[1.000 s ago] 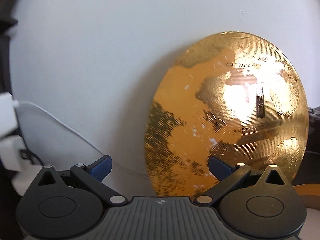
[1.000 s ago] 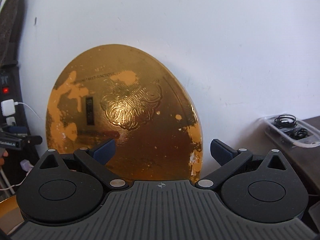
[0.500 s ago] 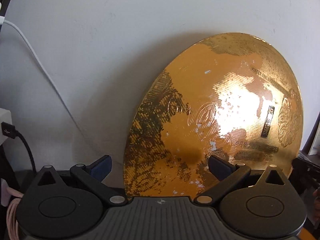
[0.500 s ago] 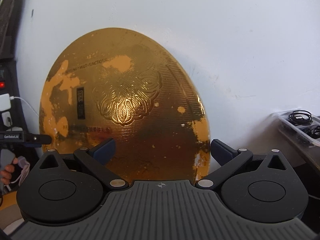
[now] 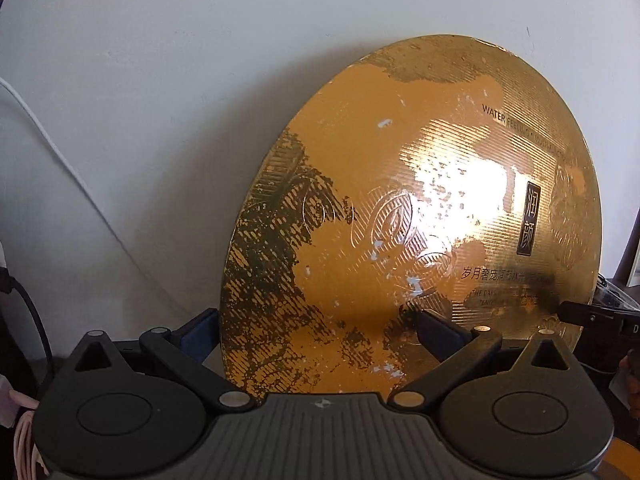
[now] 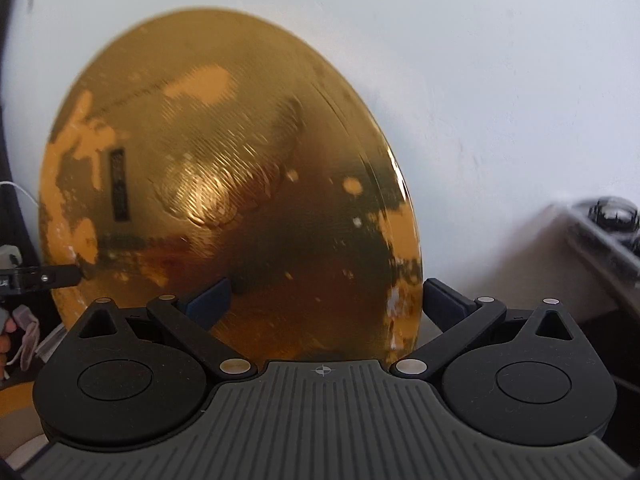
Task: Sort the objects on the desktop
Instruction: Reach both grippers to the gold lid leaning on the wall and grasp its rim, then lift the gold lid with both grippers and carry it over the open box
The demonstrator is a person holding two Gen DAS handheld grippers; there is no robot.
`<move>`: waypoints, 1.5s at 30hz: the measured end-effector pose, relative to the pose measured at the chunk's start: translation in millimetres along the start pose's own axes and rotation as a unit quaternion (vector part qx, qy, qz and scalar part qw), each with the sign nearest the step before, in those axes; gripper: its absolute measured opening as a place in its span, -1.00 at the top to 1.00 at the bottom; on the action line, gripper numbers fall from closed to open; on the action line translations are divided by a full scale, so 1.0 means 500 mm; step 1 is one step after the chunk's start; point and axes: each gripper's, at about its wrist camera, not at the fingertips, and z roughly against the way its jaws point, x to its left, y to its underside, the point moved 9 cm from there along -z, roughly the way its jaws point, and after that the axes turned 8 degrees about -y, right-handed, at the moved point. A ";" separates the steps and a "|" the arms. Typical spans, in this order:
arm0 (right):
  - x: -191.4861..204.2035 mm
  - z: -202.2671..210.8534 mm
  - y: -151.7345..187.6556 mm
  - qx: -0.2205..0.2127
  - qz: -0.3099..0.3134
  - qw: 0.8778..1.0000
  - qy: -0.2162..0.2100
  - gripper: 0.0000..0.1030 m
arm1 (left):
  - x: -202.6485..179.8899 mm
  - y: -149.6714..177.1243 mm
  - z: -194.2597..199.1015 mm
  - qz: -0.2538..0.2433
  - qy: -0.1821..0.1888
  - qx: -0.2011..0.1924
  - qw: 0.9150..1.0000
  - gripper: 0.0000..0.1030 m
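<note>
A round gold disc (image 5: 420,220) with worn, patchy foil and printed text stands on edge, leaning against the white wall. My left gripper (image 5: 318,332) is open, and the disc's lower left edge sits between its blue-padded fingers. My right gripper (image 6: 326,300) is open too, with the gold disc (image 6: 232,200) and its lower right edge between the fingers. Each view shows the other gripper's black finger: the right one (image 5: 588,316) and the left one (image 6: 40,278), both at the disc's rim. The right wrist view is blurred.
A white cable (image 5: 60,160) runs down the wall and a black cable (image 5: 28,308) hangs at the far left. A clear plastic box (image 6: 608,224) holding black rings sits to the right of the disc. A person's fingertips (image 6: 6,340) show at the left edge.
Both grippers have moved in closer to the disc, which now looms larger. The disc's edges now lie between each pair of fingers. Both stay open.
</note>
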 end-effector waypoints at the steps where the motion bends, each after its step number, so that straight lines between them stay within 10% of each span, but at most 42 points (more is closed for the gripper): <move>1: -0.003 0.000 0.000 -0.001 -0.005 1.000 -0.006 -1.00 | 0.001 -0.001 0.000 0.001 0.001 0.001 1.000 -0.99; 30: 0.112 0.311 -0.128 -0.164 0.076 0.983 0.031 -0.72 | -0.007 -0.159 0.221 0.029 -0.007 -0.127 0.991 -0.96; 45: 0.147 0.565 -0.139 -0.142 0.052 0.988 0.034 -0.72 | -0.128 -0.142 0.452 0.004 0.010 -0.142 0.990 -0.95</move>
